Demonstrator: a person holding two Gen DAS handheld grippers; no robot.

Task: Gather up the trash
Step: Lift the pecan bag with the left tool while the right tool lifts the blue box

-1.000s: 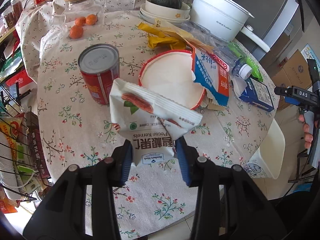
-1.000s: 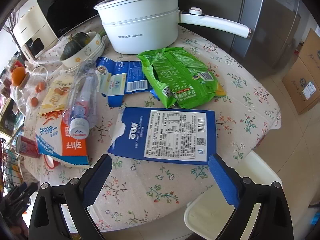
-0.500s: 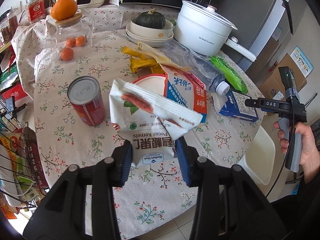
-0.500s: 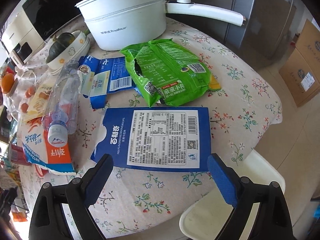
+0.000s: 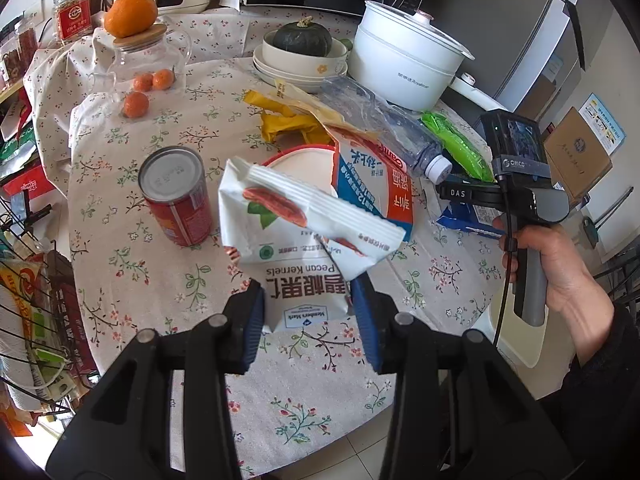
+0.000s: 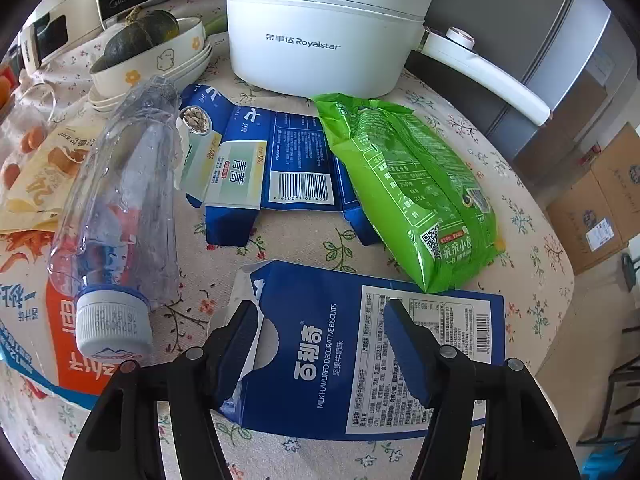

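My left gripper (image 5: 306,320) is shut on a white pecan kernels bag (image 5: 296,232) and holds it above the floral tablecloth (image 5: 132,272). My right gripper (image 6: 324,344) is open, its jaws low on either side of the torn end of a flat blue biscuit box (image 6: 360,352); I cannot tell whether they touch it. In the left wrist view the right gripper's body (image 5: 516,200) is over the table's right edge. Around lie a green snack bag (image 6: 408,188), a crushed clear bottle (image 6: 120,216), a flattened blue carton (image 6: 276,168), a red can (image 5: 176,196) and an orange-and-white milk carton (image 5: 372,184).
A white Royalstar pot (image 6: 320,28) and stacked bowls holding a green squash (image 6: 140,36) stand at the back. A glass jar topped by an orange (image 5: 132,12) and small tangerines (image 5: 136,104) are far left. A wire rack (image 5: 28,312) stands left of the table, cardboard boxes (image 6: 600,204) right.
The right gripper has moved forward and down over the blue biscuit box and its jaws have narrowed. The left gripper has pulled back and up with the pecan bag.
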